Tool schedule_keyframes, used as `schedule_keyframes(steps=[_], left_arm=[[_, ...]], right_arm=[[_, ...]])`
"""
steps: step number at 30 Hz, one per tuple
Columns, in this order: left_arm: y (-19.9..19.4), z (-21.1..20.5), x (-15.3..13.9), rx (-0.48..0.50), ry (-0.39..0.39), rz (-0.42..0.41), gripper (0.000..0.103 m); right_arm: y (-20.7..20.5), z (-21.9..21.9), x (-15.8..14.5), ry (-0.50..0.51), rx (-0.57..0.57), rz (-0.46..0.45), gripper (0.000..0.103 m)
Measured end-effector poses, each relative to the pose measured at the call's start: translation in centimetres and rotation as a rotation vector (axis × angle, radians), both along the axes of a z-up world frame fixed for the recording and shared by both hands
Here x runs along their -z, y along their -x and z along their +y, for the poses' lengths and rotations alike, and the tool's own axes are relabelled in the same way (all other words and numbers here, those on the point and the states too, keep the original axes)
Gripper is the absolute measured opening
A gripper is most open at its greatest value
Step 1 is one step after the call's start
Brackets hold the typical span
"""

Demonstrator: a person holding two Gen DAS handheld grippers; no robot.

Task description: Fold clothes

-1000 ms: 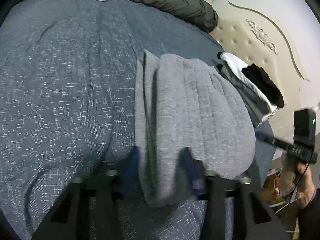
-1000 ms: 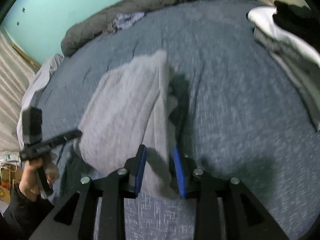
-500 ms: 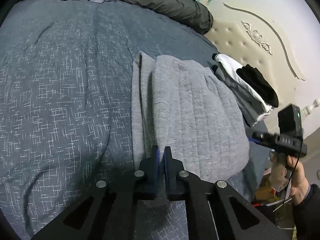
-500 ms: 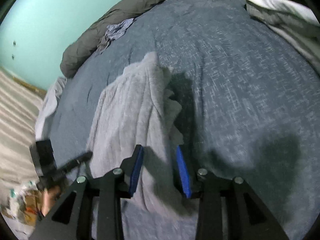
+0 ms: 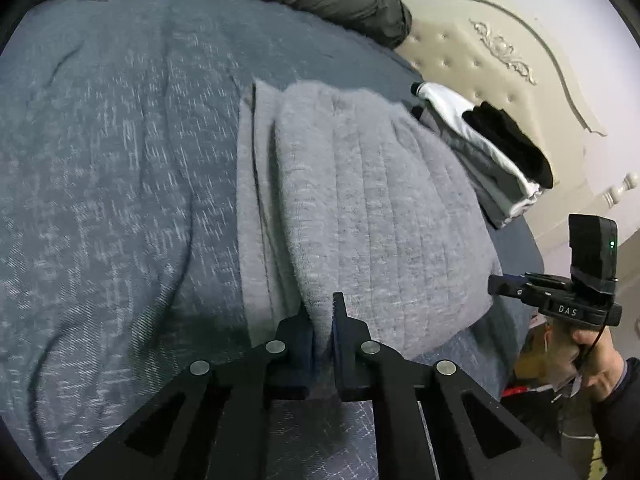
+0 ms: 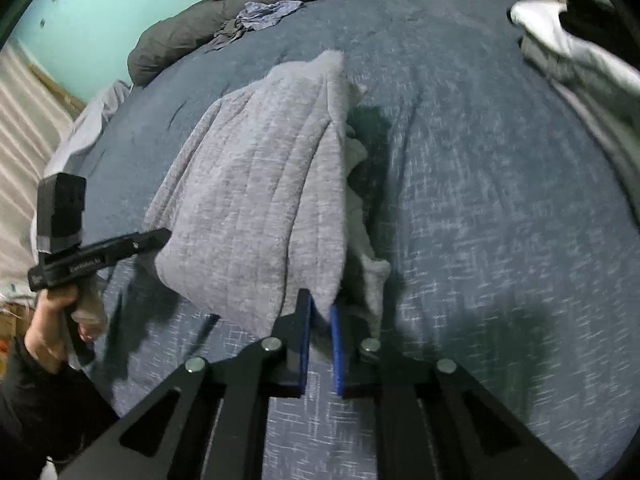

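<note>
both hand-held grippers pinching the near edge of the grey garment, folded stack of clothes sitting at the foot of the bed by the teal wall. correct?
Grips are right, the stack's place is wrong. The left wrist view shows the folded stack by the cream tufted headboard, not the teal wall. Left hand-held gripper and right hand-held gripper both pinch the grey garment.

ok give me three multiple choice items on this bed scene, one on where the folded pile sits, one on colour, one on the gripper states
1. Where is the pile of folded clothes?
A. by the headboard
B. on the floor
C. on top of the grey garment

2. What colour is the garment being folded?
A. red
B. light grey
C. black

3. How do the left gripper and right gripper stand?
A. both wide open
B. only the left is shut
C. both shut on the garment's near edge

Answers:
1 A, the pile lies on the bedspread next to the tufted headboard.
2 B, the knit cloth is pale grey.
3 C, each wrist view shows cloth pinched between the pads.
</note>
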State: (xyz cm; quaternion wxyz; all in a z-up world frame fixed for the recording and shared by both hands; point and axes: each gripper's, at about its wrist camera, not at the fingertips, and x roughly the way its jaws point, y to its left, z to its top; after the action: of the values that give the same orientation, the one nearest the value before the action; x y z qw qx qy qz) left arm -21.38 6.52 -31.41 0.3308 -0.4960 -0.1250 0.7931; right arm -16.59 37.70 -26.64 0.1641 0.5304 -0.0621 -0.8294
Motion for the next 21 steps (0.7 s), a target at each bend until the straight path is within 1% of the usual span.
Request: schedule_keyframes(steps=[3,4,6,8,10,11,13,14,16,17,18,19,21], left_arm=[[0.1,-0.5,0.5,-0.005,-0.011,-0.018,0.007],[0.1,-0.3,0.7,-0.003,-0.001,-0.019,0.007],[0.0,0.0,0.8,-0.006,0.015,-0.013,0.008],[0.0,0.0,0.4,-0.012,0.013,-0.014,0.01],[0.0,-0.2,0.0,-0.027,0.021,-0.011,0.012],[0.1,-0.3,-0.4,-0.038,0.033,-0.007,0.013],[0.2,-0.6,-1.3,-0.06,0.057,0.01,0.016],[0.2,-0.8,-1.8,-0.07,0.065,0.024,0.018],[0.4,-0.7,-3.1,-0.079,0.071,0.068,0.027],[0.5,-0.6,-3.7,-0.083,0.072,0.091,0.034],[0.7,-0.2,-4.0,-0.075,0.07,0.104,0.036],[0.9,0.4,-4.2,-0.064,0.066,0.113,0.036],[1.3,1.4,-4.6,-0.043,0.059,0.132,0.036]], right_arm=[[0.1,0.9,0.6,-0.021,0.006,-0.006,0.006],[0.5,1.6,1.5,-0.019,0.026,-0.028,0.004],[0.6,2.3,2.8,-0.006,0.038,-0.056,0.003],[0.8,2.7,2.7,-0.002,0.056,-0.067,0.004],[0.9,3.0,1.3,-0.015,0.065,-0.047,0.005],[0.9,3.0,0.3,-0.028,0.063,-0.018,0.009],[1.1,2.9,-2.2,-0.047,0.058,0.047,0.009],[1.5,2.7,-3.3,-0.037,0.049,0.076,0.009],[2.6,1.6,-4.9,-0.018,0.01,0.117,0.009],[3.4,0.8,-5.1,-0.025,-0.01,0.127,0.009],[4.2,-0.1,-5.2,-0.033,-0.029,0.135,0.009],[5.0,-1.0,-5.3,-0.041,-0.048,0.143,0.009],[6.5,-2.8,-4.6,-0.046,-0.056,0.14,0.009]])
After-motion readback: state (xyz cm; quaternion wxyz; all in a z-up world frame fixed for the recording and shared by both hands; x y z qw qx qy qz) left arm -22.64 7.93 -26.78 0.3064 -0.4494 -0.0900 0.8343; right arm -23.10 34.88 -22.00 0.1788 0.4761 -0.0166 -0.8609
